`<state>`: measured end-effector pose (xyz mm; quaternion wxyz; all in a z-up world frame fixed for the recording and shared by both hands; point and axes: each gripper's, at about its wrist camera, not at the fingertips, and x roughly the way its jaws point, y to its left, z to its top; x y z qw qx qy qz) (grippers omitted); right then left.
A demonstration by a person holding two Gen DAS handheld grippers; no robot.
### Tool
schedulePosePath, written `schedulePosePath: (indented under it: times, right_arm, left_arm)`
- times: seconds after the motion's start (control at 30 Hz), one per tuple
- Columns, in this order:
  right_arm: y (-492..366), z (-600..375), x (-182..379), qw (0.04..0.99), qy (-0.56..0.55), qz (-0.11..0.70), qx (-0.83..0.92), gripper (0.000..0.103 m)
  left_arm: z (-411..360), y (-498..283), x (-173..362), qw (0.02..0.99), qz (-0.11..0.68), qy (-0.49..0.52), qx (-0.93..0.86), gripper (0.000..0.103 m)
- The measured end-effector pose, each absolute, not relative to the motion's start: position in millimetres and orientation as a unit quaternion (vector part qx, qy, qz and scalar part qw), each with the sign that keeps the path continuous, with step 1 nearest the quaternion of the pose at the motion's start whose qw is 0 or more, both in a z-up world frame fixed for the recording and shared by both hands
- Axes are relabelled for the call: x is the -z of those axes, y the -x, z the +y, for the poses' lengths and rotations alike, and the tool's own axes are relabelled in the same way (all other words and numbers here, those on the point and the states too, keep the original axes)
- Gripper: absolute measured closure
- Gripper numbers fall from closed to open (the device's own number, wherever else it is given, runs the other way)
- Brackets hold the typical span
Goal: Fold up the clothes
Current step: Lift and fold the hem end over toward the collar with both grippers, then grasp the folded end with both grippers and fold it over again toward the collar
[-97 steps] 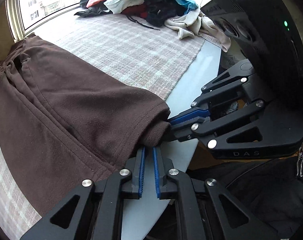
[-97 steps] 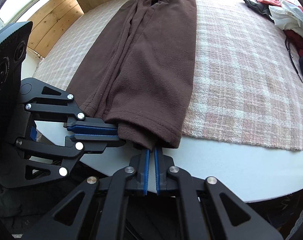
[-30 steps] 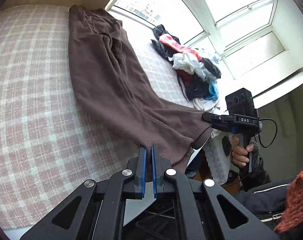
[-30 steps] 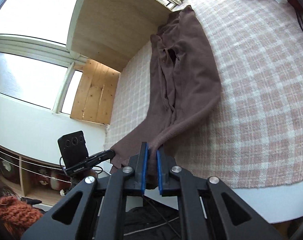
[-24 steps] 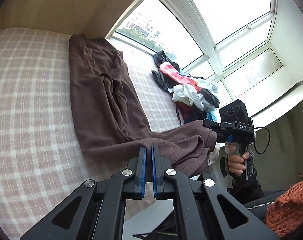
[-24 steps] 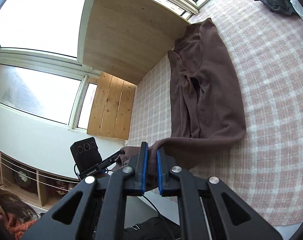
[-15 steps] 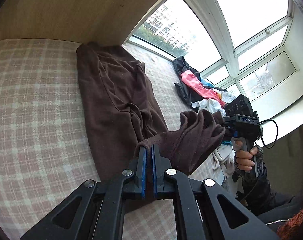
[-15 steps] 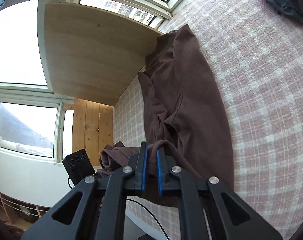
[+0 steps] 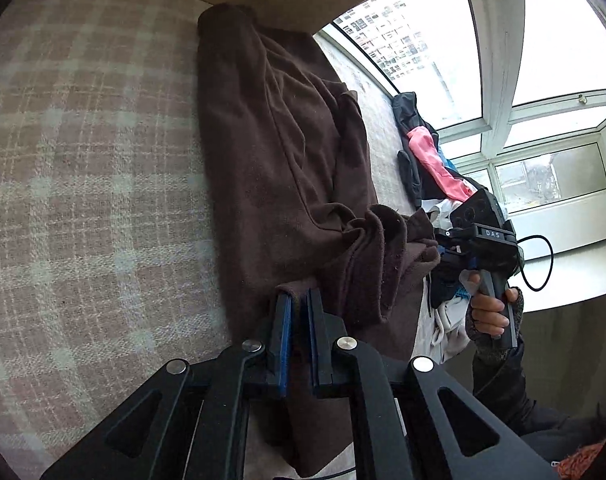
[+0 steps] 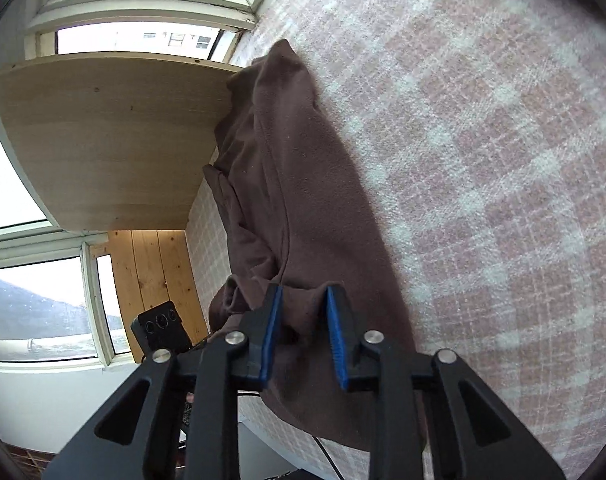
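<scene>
Fuzzy brown fleece trousers (image 9: 279, 168), folded, plaid woven blanket (image 9: 87, 184)

open room: checked cloth (image 10: 503, 160), both sides of trousers (image 9: 271, 152)
in the way: clothes pile (image 9: 427, 160), wood wall (image 10: 103, 140)

A pink-and-cream checked blanket (image 9: 83, 168) covers the table — nearly all of it. Brown trousers (image 9: 271, 152) lie lengthwise on the blanket, their far end at a wooden panel (image 10: 103, 140). Further along, by the window, a heap of mixed clothes (image 9: 427, 160) rests on the same blanket — pink, black, white.
</scene>
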<state>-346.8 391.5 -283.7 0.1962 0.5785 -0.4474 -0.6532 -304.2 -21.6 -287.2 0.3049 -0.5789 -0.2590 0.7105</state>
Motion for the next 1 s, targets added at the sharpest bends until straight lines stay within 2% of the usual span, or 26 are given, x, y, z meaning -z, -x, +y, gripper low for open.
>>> schedulePosePath:
  times: [0.07, 0.13, 0.17, 0.2, 0.23, 0.27, 0.37, 0.4, 0.47, 0.63, 0.7, 0.77, 0.87, 0.97, 1.0]
  right_arm:
    - [343.0, 399.1, 262.2, 0.187, -0.554, -0.435, 0.684, 0.059]
    - [334.6, 392.5, 232.0, 0.187, -0.523, -0.368, 0.746, 0.059]
    - [329.4, 380.2, 218.8, 0.194, -0.517, -0.318, 0.771, 0.063]
    - [323.8, 365.8, 209.1, 0.21, -0.514, -0.272, 0.786, 0.07]
    - [319.0, 351.0, 204.0, 0.231, -0.514, -0.232, 0.793, 0.086]
    - [313.9, 332.7, 202.6, 0.251, -0.514, -0.193, 0.797, 0.09]
    - [303.6, 276.4, 210.9, 0.296, -0.511, -0.08, 0.803, 0.091]
    - [302.9, 262.1, 216.6, 0.306, -0.511, -0.054, 0.801, 0.091]
    - [306.8, 245.8, 230.6, 0.315, -0.524, -0.036, 0.79, 0.091]
    - [336.4, 256.3, 253.5, 0.267, -0.539, -0.042, 0.798, 0.093]
    - [351.0, 281.6, 262.2, 0.235, -0.557, -0.091, 0.791, 0.093]
    - [350.4, 306.8, 253.2, 0.228, -0.542, -0.137, 0.797, 0.091]
    - [336.7, 324.8, 238.7, 0.228, -0.522, -0.145, 0.809, 0.091]
    - [332.8, 310.8, 244.1, 0.247, -0.532, -0.122, 0.801, 0.091]
    - [334.7, 301.0, 248.9, 0.252, -0.538, -0.107, 0.797, 0.091]
  left_arm:
    - [-16.3, 298.6, 270.9, 0.306, -0.218, 0.569, -0.731, 0.094]
    - [-10.7, 291.9, 252.4, 0.302, -0.17, 0.554, -0.757, 0.092]
    - [-8.5, 287.5, 241.5, 0.296, -0.142, 0.541, -0.774, 0.082]
    - [-6.3, 283.1, 230.5, 0.288, -0.113, 0.529, -0.79, 0.063]
    - [-8.4, 280.6, 220.2, 0.28, -0.095, 0.515, -0.805, 0.057]
    - [-13.2, 279.4, 210.3, 0.27, -0.082, 0.5, -0.819, 0.056]
    - [-24.7, 273.1, 184.6, 0.256, -0.063, 0.463, -0.846, 0.062]
    - [-24.2, 269.4, 179.3, 0.27, -0.057, 0.454, -0.847, 0.072]
    - [-8.3, 261.4, 179.3, 0.312, -0.039, 0.459, -0.831, 0.081]
    - [54.2, 255.7, 220.9, 0.394, 0.021, 0.505, -0.768, 0.082]
    - [59.1, 278.8, 240.2, 0.357, 0.042, 0.51, -0.782, 0.082]
    - [48.9, 307.9, 251.5, 0.284, 0.044, 0.516, -0.807, 0.09]
    - [21.1, 322.2, 231.0, 0.269, -0.022, 0.492, -0.827, 0.089]
    - [34.4, 310.8, 215.9, 0.304, 0.023, 0.469, -0.829, 0.089]
    - [44.4, 309.5, 219.8, 0.324, 0.025, 0.473, -0.819, 0.084]
